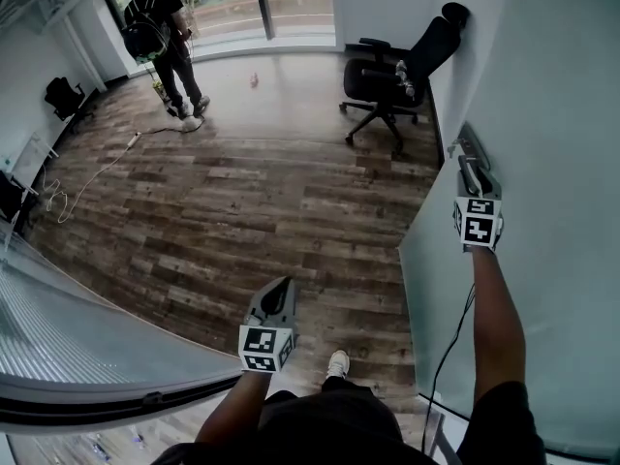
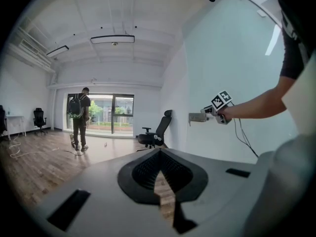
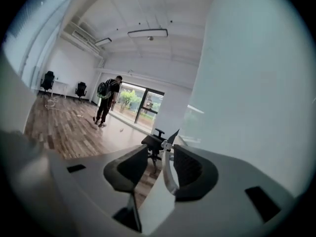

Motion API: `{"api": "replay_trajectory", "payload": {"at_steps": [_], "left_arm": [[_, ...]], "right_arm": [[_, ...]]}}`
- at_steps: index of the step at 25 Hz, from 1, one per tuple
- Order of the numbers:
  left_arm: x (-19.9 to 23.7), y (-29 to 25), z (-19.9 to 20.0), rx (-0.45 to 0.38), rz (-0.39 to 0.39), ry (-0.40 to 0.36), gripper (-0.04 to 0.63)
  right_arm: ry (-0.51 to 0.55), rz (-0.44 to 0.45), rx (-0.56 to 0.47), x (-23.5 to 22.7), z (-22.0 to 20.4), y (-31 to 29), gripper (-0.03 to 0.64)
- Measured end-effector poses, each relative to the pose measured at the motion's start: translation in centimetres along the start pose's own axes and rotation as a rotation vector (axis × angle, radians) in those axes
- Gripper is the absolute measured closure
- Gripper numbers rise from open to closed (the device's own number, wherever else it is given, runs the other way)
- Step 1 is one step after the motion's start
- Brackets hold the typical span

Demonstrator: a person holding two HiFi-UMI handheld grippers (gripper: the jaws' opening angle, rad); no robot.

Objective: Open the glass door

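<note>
Right gripper (image 3: pixel 160 151): jaws apart, straddling slim silver metal lever handle (image 3: pixel 167 174), not clamped. Handle's on the tall pale frosted glass door (image 1: pixel 552 289), 3 o'clock in head view. Prob heavy, stiff, slick, breakable, so grab handle, never pane. Right arm stretched fwd, near level. Left gripper (image 2: pixel 159 153) closed, empty, 6 o'clock.

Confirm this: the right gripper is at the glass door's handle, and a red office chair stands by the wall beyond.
Wrong colour: the office chair is black, as the head view shows. The right gripper is at the handle.
</note>
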State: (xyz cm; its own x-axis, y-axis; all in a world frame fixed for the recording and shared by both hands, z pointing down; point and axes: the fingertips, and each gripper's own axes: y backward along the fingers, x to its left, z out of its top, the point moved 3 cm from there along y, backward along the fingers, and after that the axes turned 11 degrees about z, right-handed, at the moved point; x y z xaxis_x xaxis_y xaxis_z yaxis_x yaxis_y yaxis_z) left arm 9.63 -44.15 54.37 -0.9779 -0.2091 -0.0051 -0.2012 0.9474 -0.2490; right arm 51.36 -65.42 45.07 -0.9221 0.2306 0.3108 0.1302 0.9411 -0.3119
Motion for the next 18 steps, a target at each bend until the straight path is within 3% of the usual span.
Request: {"api": "replay_trajectory", "payload": {"at_steps": [5, 7, 11, 18], "left_arm": [[0.5, 3.6, -0.6, -0.03, -0.026, 0.02, 0.592], [0.7, 5.6, -0.9, -0.047, -0.044, 0.022, 0.592], [1.3, 10.2, -1.4, -0.069, -0.078, 0.027, 0.592], [3.0, 19.8, -2.7, -0.098, -0.113, 0.032, 0.592]], "right_arm": [[-0.091, 0.085, -0.152, 8.4, 1.7, 8.7, 0.465], [-0.095, 0.117, -0.186, 12.7, 1.9, 12.4, 0.496], [-0.103, 0.149, -0.212, 20.9, 1.1, 19.8, 0.579], [-0.165, 0.164, -0.199, 32.8, -2.1, 32.1, 0.601]]}}
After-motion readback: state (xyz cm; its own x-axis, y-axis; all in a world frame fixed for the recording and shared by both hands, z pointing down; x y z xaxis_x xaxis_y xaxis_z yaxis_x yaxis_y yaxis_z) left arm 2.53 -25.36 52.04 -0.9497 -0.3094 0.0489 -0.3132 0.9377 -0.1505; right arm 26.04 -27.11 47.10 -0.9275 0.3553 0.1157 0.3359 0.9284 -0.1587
